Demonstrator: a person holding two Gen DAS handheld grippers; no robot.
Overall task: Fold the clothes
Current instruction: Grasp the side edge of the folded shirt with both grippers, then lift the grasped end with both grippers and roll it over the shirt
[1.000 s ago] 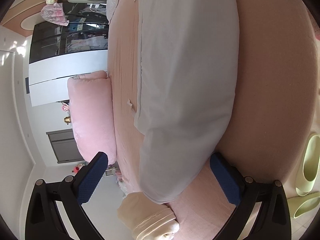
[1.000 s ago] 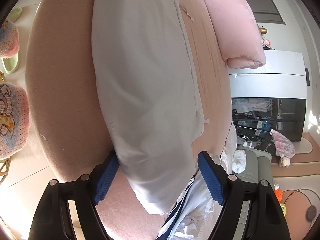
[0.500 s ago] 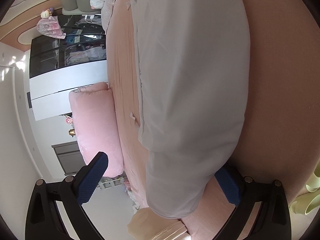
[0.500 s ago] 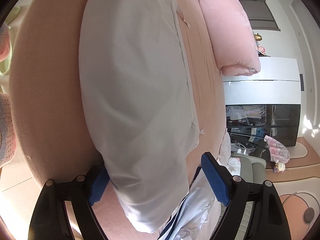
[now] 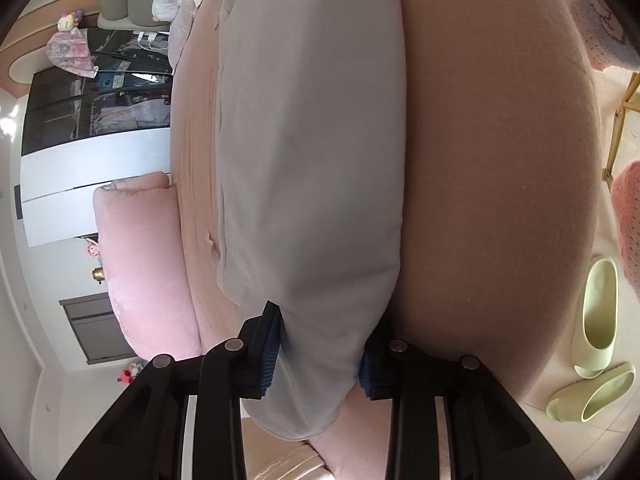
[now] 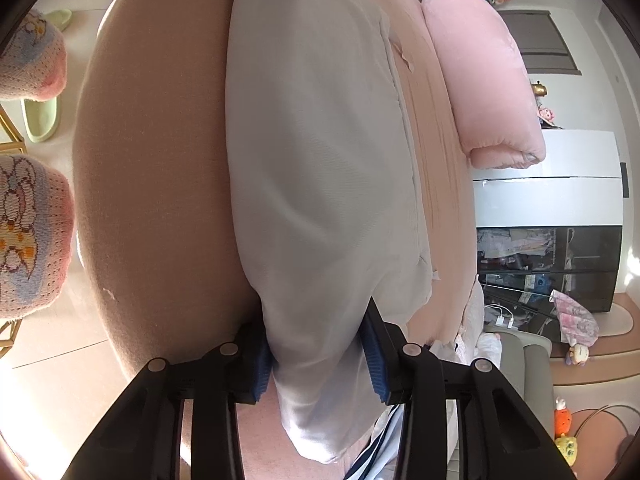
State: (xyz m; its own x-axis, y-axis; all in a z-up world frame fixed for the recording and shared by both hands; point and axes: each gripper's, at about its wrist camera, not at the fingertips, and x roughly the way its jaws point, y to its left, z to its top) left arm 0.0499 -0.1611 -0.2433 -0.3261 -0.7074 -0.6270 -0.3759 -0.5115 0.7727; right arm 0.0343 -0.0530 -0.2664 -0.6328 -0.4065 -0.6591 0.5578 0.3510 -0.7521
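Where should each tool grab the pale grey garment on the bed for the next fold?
At its two short ends, one per tool, coming in from beyond each end. The pale grey garment lies as a long, flat strip along the bed, so the ends control it. The left tool and right tool are closing there, cloth between their jaws.

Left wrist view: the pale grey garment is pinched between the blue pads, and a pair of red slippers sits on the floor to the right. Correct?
Not quite. The slippers are pale green, not red, as the left wrist view shows. The rest holds: the grey garment sits between the closing left tool's pads.
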